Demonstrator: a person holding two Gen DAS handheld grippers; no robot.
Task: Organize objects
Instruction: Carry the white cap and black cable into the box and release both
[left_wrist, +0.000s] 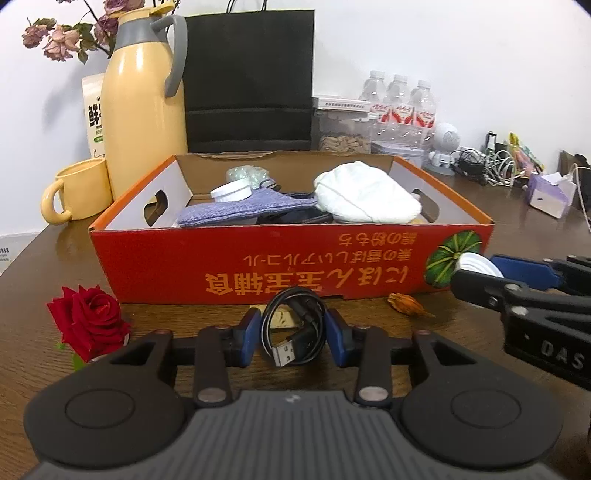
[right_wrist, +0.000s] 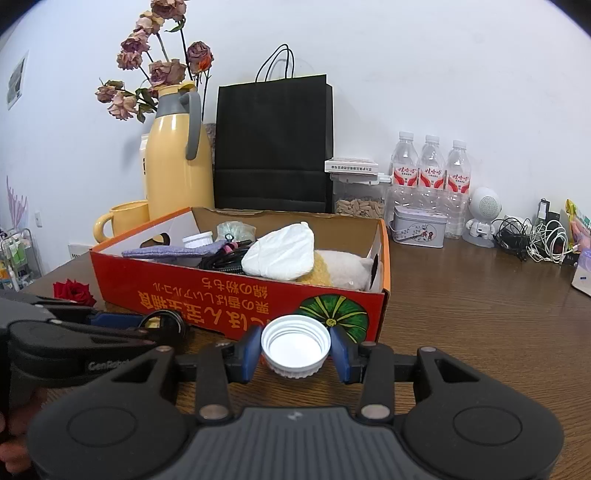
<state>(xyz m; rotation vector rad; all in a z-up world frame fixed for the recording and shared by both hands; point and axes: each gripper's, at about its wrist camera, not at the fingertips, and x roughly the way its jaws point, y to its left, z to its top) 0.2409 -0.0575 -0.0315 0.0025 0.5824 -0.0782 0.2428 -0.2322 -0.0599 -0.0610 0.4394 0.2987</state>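
Gripping: left gripper cable coil, right gripper white cap.

The red box stands close in front of both grippers and blocks the way forward at table level. Above its rim the way is open. Right of the box, the wooden table is free.

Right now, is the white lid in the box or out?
Out. The right gripper holds the white lid in front of the red box.
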